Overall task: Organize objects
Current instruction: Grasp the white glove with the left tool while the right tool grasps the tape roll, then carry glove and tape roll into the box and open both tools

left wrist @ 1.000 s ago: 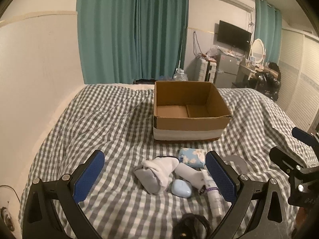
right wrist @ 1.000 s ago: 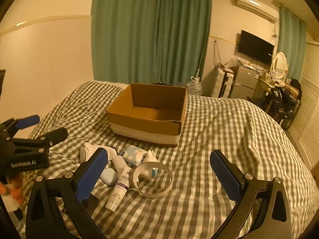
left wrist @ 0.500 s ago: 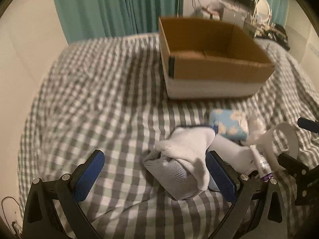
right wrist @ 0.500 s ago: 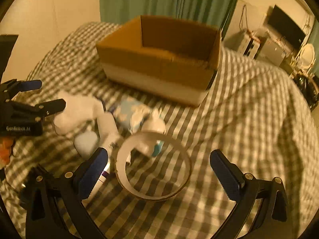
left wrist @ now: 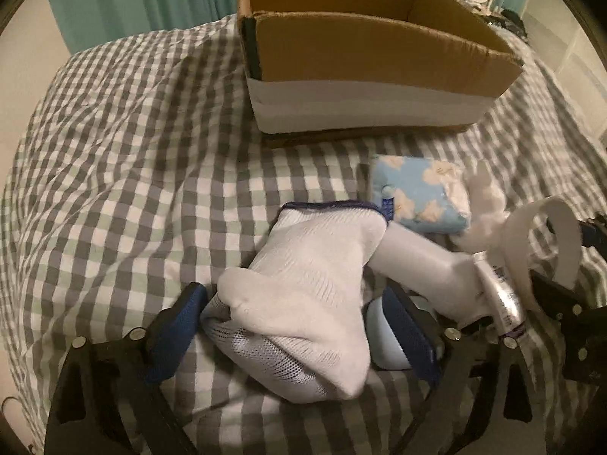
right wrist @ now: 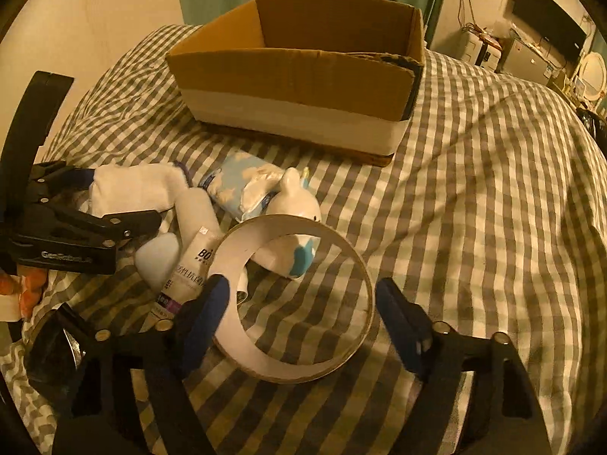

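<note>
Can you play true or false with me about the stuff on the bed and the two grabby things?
1. The cardboard box sits on the checked bedspread. True.
2. The left gripper has its fingers on either side of the white sock. True.
3. The white ring is inside the box. False: it lies on the bedspread between the right gripper's fingers.
4. The blue cloud packet is on top of the sock. False: it lies beside it, nearer the box.
</note>
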The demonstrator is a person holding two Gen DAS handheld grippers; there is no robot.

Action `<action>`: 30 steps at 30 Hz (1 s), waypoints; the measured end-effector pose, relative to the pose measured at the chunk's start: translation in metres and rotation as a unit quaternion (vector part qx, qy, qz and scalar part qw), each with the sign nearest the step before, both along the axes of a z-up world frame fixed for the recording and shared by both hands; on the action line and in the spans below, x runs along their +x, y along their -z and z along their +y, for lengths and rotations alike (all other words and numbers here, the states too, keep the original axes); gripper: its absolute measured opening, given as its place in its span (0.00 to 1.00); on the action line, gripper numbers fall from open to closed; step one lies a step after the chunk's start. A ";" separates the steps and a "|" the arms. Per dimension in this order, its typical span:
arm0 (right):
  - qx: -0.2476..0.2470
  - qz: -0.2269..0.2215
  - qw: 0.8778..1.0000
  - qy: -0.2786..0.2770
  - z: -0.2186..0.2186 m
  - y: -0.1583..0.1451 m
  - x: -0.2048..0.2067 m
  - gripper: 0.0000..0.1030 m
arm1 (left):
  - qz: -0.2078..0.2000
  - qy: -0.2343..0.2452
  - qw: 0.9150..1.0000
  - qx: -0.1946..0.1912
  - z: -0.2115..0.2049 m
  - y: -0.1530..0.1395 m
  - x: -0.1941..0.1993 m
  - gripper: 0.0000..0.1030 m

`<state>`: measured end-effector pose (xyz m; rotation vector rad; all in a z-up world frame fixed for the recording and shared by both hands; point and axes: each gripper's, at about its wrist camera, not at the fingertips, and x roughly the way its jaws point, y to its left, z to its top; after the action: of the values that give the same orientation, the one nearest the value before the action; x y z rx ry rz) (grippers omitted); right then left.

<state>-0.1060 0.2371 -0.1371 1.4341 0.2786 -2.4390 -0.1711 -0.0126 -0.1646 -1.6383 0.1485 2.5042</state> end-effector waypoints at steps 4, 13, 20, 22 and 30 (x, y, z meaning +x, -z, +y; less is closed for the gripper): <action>0.007 0.004 1.000 -0.007 -0.005 -0.002 0.004 0.34 | 0.007 -0.011 1.000 -0.011 -0.001 -0.001 0.000 0.75; 0.016 0.036 0.999 0.017 0.002 -0.016 0.017 0.09 | 0.051 -0.062 0.997 0.011 -0.014 -0.030 0.032 0.67; -0.008 0.064 0.997 0.030 0.010 -0.039 0.035 0.07 | 0.099 -0.074 0.992 0.020 -0.018 -0.067 0.051 0.67; -0.019 0.073 0.997 0.035 0.013 -0.045 0.037 0.07 | 0.105 -0.074 0.991 0.023 -0.018 -0.075 0.055 0.67; -0.040 0.116 0.992 0.038 0.024 -0.093 0.015 0.07 | 0.164 -0.082 0.983 0.025 -0.024 -0.128 0.041 0.67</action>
<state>-0.0905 0.2613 -0.0438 1.1499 0.1764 -2.6501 -0.1297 -0.0367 -0.0370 -1.2550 -0.0165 2.8600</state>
